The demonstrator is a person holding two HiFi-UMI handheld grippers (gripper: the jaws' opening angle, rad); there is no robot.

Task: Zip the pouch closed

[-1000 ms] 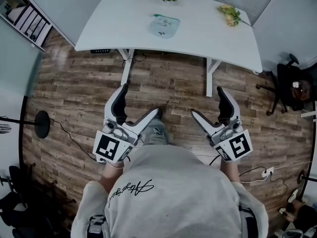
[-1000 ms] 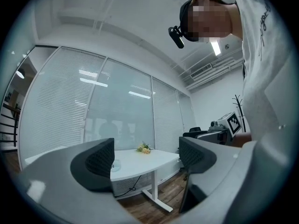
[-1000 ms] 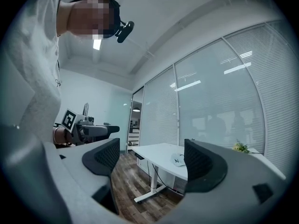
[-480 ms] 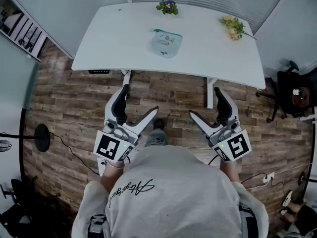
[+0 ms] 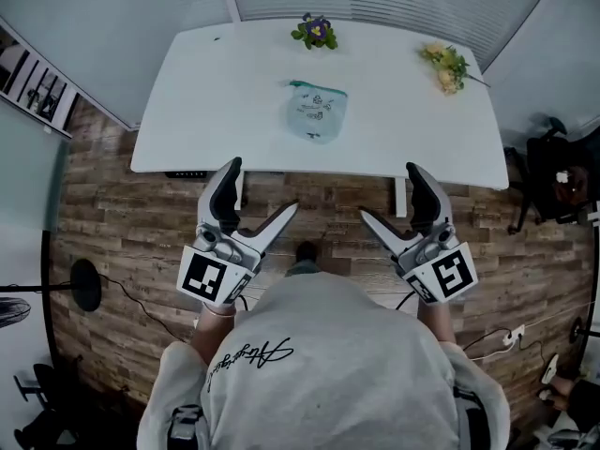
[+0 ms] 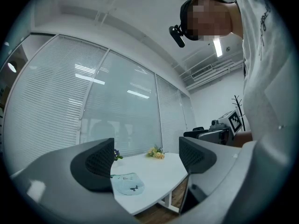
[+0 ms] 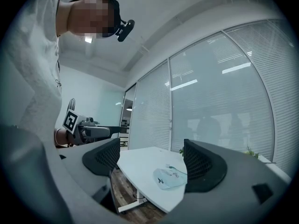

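A pale blue-green pouch (image 5: 316,111) lies flat near the middle of the white table (image 5: 206,92), a little toward its front edge. It also shows in the left gripper view as the pouch (image 6: 127,184) and in the right gripper view as the pouch (image 7: 168,177). My left gripper (image 5: 258,198) is open and held over the wooden floor, well short of the table. My right gripper (image 5: 394,197) is open too, at the same height on the other side. Nothing sits between either pair of jaws.
A small purple flower pot (image 5: 316,32) stands at the table's far edge. A bunch of yellow flowers (image 5: 444,64) lies at the far right corner. A black chair (image 5: 553,172) is to the right, a round lamp base (image 5: 84,285) on the floor at left. A blinds-covered glass wall runs behind the table.
The person has stepped toward the table, so the table and pouch sit lower and larger in the head view. Both grippers stay open in the same pose.
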